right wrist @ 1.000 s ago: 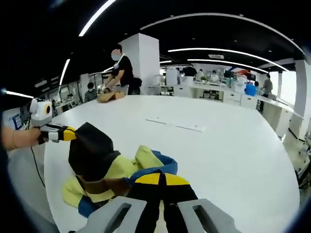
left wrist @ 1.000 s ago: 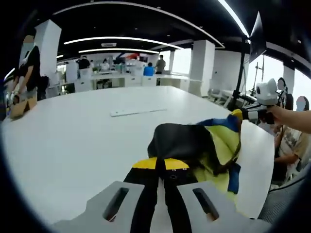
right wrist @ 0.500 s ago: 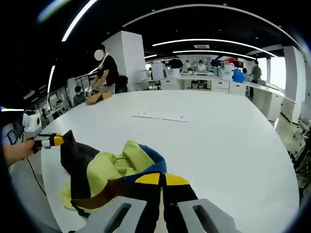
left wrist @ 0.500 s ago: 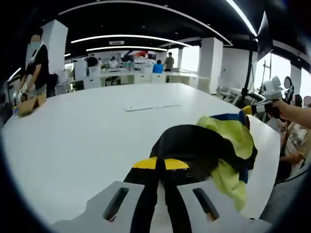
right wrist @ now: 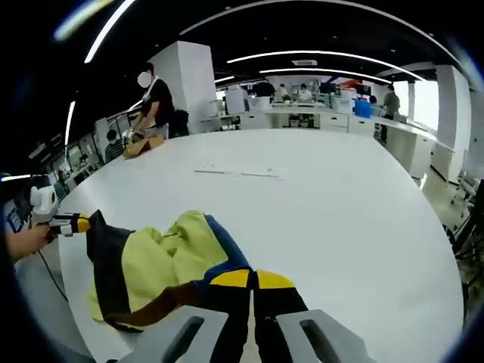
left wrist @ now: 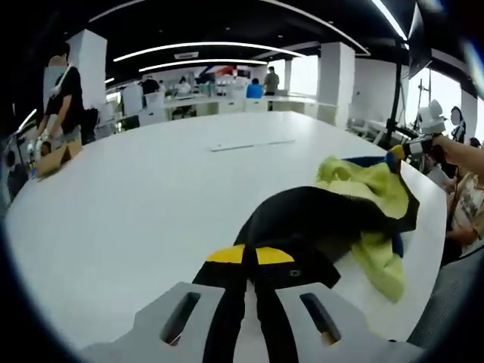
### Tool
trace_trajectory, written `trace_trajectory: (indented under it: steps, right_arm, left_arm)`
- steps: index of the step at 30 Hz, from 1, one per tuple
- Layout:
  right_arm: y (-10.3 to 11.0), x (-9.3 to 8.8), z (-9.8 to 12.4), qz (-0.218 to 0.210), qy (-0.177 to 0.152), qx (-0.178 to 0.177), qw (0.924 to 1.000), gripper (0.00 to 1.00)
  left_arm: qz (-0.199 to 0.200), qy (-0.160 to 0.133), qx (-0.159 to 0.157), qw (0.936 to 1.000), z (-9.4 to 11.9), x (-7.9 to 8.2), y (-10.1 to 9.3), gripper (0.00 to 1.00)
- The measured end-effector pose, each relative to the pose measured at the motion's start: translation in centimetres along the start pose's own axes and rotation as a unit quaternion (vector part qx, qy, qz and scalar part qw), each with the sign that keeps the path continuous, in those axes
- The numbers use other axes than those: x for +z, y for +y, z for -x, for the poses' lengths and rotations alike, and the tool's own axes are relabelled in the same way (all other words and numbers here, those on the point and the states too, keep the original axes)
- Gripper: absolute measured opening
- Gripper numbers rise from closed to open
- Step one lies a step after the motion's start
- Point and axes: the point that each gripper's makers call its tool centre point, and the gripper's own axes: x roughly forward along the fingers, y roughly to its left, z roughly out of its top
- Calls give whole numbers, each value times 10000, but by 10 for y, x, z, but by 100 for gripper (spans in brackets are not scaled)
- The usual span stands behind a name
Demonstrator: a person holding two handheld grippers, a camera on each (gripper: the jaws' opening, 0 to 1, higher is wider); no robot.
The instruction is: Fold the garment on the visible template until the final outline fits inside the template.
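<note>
Yellow-and-black garment (right wrist: 159,265) stretches between both clamped hand-held grippers (left wrist: 249,257) (right wrist: 251,280) over the white table (right wrist: 348,219).

White table (right wrist: 355,204) under garment (right wrist: 159,265)

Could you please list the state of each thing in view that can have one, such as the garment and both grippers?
left gripper: shut on the garment's black edge.
right gripper: shut on the garment's blue-trimmed edge.
garment: crumpled, stretched between both grippers, yellow-green lining showing, not yet folded.
white table: bears the garment near its edge.
flat white strip: lying flat, apart from the garment.
</note>
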Motion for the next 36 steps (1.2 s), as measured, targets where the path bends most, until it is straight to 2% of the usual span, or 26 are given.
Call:
trace_trajectory:
  steps: [7, 10, 16, 20, 25, 29, 31, 36]
  right_arm:
    - [3, -1, 0, 8, -7, 40, 10000, 0]
    - [4, -1, 0, 34, -22, 63, 10000, 0]
    - [7, -1, 0, 57, -13, 110, 9999, 0]
    - [9, -1, 0, 77, -9, 139, 9999, 0]
    - [11, -1, 1, 14, 3, 174, 9998, 0]
    - [11, -1, 1, -2, 7, 184, 9998, 0]
    - [12, -1, 1, -16, 13, 197, 9998, 0]
    - [12, -2, 1, -15, 32, 198, 9998, 0]
  left_arm:
    - [-10, 4, 30, 10000, -1, -3, -1, 0]
    - [-128, 67, 120, 9998, -1, -5, 0, 3]
    - [-278, -118, 107, 9995, 5, 6, -5, 23]
    - [-316, -314, -42, 9990, 8, 14, -14, 31]
    - [-538, -563, -366, 9963, 9, 25, -37, 41]
    - [-753, -614, -715, 9927, 8, 27, -60, 44]
    - [-884, -680, -991, 9888, 9, 28, -79, 45]
    - [-1177, -656, -1427, 9806, 8, 28, -113, 45]
